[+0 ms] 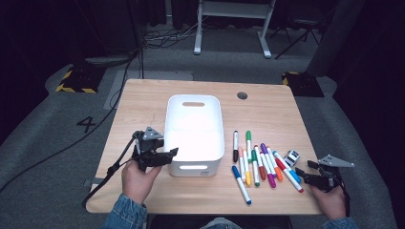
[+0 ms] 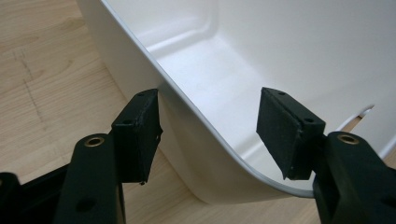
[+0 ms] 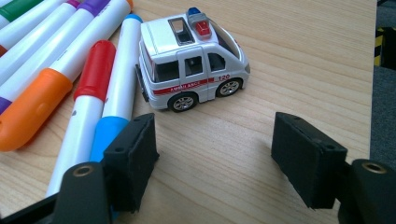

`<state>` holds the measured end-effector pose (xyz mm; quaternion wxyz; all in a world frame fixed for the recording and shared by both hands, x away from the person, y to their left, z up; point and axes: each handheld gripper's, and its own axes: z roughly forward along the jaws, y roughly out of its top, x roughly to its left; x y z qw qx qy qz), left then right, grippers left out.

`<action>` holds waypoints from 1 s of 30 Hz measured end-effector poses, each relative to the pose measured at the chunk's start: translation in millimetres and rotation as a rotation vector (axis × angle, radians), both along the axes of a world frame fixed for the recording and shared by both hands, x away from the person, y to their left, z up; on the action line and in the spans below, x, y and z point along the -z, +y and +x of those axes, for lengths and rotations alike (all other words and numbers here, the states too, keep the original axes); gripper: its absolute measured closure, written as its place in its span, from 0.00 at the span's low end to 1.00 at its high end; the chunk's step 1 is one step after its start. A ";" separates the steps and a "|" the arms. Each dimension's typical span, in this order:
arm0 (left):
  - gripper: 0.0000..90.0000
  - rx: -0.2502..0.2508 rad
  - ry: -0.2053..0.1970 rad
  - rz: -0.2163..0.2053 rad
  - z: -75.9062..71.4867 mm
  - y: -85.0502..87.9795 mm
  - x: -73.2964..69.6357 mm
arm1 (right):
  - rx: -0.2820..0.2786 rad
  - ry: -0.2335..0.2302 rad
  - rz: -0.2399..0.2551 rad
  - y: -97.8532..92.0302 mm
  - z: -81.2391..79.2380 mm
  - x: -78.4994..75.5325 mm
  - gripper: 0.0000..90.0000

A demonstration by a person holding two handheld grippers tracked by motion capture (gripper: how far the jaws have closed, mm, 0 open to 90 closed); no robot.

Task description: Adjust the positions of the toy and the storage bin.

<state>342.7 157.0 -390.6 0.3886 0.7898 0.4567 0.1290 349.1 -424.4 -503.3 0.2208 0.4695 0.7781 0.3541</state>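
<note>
The person wears blue denim sleeves (image 1: 125, 212). Each hand carries a matte black two-jaw gripper, left gripper (image 1: 173, 152) and right gripper (image 1: 299, 171). Each has brass-ringed screw holes, a grey three-cornered top plate and a trailing black cable.

Bin (image 2: 261, 56): smooth glossy white plastic. Table (image 3: 289, 60): matt wood grain. Toy ambulance (image 3: 191, 60): shiny plastic.

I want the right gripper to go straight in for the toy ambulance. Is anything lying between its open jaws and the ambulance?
Nothing visible. Bare table lies between the right gripper and the toy ambulance. The markers lie off to the side by one jaw, close to the ambulance's rear end, not in the path.
</note>
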 end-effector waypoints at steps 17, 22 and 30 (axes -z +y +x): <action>0.40 0.109 0.019 -0.111 -18.8 -22.4 9.5 | -0.001 0.000 0.001 0.1 -0.1 0.0 0.35; 0.41 0.110 -0.006 -0.083 -25.1 -29.0 8.0 | -0.001 0.000 0.002 0.2 -0.1 0.0 0.35; 0.38 0.109 -0.032 -0.101 -31.5 -33.8 11.1 | -0.002 0.001 0.003 0.3 -0.2 0.0 0.35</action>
